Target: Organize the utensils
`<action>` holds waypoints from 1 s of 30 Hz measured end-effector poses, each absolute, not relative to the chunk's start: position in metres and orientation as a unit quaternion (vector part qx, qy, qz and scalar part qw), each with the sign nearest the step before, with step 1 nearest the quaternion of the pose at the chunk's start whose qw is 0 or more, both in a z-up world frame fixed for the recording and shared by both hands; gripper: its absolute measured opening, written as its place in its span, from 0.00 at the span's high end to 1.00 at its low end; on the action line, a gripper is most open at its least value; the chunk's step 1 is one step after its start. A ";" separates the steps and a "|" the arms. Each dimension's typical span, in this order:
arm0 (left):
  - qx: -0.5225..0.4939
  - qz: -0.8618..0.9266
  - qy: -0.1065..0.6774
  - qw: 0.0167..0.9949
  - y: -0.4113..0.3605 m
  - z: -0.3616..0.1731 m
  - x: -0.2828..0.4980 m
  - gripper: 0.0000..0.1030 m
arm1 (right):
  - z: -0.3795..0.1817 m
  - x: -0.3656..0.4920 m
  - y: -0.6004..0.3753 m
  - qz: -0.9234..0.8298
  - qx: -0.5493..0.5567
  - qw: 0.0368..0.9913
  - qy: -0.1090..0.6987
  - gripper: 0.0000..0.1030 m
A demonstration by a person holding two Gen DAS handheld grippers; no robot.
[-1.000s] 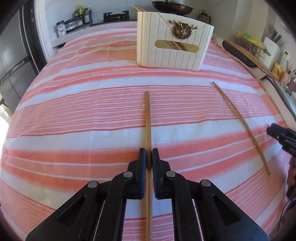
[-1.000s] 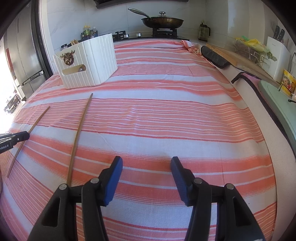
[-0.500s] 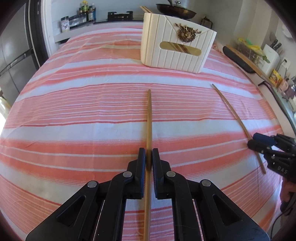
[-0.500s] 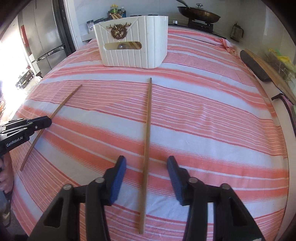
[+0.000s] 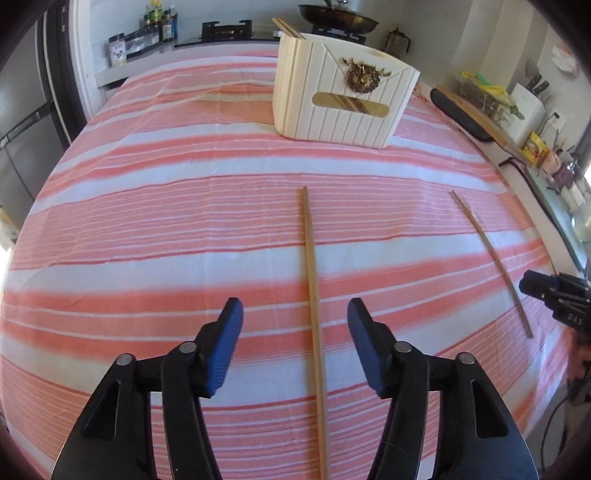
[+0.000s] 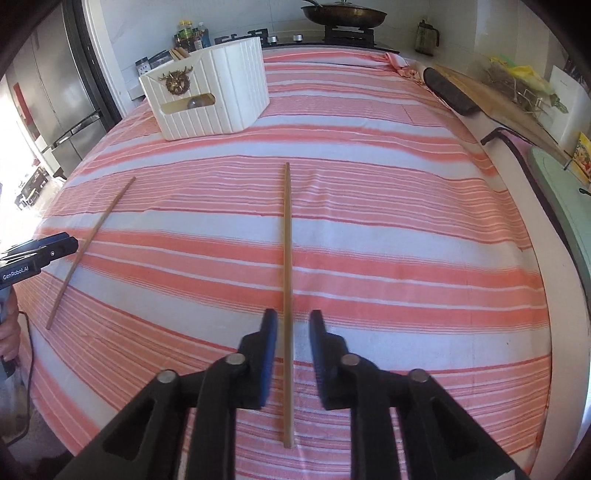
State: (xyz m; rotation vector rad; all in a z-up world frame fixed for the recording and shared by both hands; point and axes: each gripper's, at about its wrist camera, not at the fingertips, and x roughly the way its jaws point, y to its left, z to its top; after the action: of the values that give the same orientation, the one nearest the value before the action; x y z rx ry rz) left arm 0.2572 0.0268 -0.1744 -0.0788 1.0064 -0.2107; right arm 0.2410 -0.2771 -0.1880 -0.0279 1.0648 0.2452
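Observation:
Two wooden chopsticks lie on the striped cloth. One chopstick (image 5: 312, 295) runs between the open fingers of my left gripper (image 5: 294, 314), which does not touch it. The other chopstick (image 6: 287, 280) lies between the fingers of my right gripper (image 6: 293, 325), which is partly closed around it with a small gap on each side. The white utensil box (image 5: 340, 99) stands at the far end of the table with chopsticks sticking out; it also shows in the right wrist view (image 6: 214, 96). Each view shows the other chopstick (image 5: 491, 258) (image 6: 92, 247) off to the side.
The table is covered by a pink and white striped cloth (image 6: 388, 221). A stove with a pan (image 6: 343, 14) stands behind it. A cutting board (image 6: 491, 92) and kitchen items line the right counter. A fridge (image 6: 55, 92) stands at the left.
My left gripper has opened and released its chopstick onto the cloth. My right gripper has swung left over the other chopstick and narrowed its fingers around it.

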 end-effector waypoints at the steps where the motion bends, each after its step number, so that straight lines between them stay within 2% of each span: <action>1: -0.036 -0.109 0.485 0.867 0.028 -0.170 0.263 0.35 | -0.182 0.244 -0.279 0.123 -0.012 0.854 0.505 0.61; 5: -0.017 -0.124 0.502 0.856 0.025 -0.165 0.289 0.30 | -0.170 0.265 -0.280 0.156 -0.011 0.836 0.526 0.60; 15: 0.055 -0.093 0.554 0.825 -0.005 -0.201 0.336 0.32 | -0.202 0.329 -0.248 0.170 -0.058 0.803 0.568 0.60; 16: 0.063 -0.093 0.550 0.828 -0.007 -0.200 0.338 0.35 | -0.204 0.335 -0.244 0.168 -0.063 0.804 0.566 0.60; 18: 0.063 -0.096 0.548 0.828 -0.011 -0.199 0.342 0.48 | -0.207 0.349 -0.236 0.165 -0.064 0.809 0.561 0.60; 19: 0.061 -0.099 0.546 0.830 -0.012 -0.198 0.344 0.64 | -0.207 0.356 -0.232 0.161 -0.064 0.811 0.559 0.62; 20: 0.060 -0.102 0.545 0.830 -0.014 -0.197 0.345 0.83 | -0.207 0.362 -0.229 0.156 -0.064 0.815 0.554 0.68; 21: 0.060 -0.104 0.543 0.831 -0.015 -0.197 0.346 0.91 | -0.207 0.367 -0.226 0.150 -0.066 0.816 0.554 0.91; 22: 0.062 -0.104 0.540 0.833 -0.017 -0.196 0.346 0.94 | -0.208 0.372 -0.225 0.143 -0.066 0.818 0.554 0.94; 26: 0.049 -0.104 0.522 0.845 -0.013 -0.189 0.342 0.96 | -0.201 0.376 -0.233 0.144 -0.020 0.826 0.544 0.94; 30: 0.007 -0.111 0.470 0.876 0.007 -0.146 0.323 0.96 | -0.158 0.350 -0.246 0.170 0.015 0.860 0.482 0.94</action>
State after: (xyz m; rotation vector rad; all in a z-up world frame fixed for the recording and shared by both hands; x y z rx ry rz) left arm 0.3230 0.0065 -0.1460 0.0138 0.9801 -0.2319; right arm 0.3497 -0.2465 -0.1585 0.0324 1.0109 0.3578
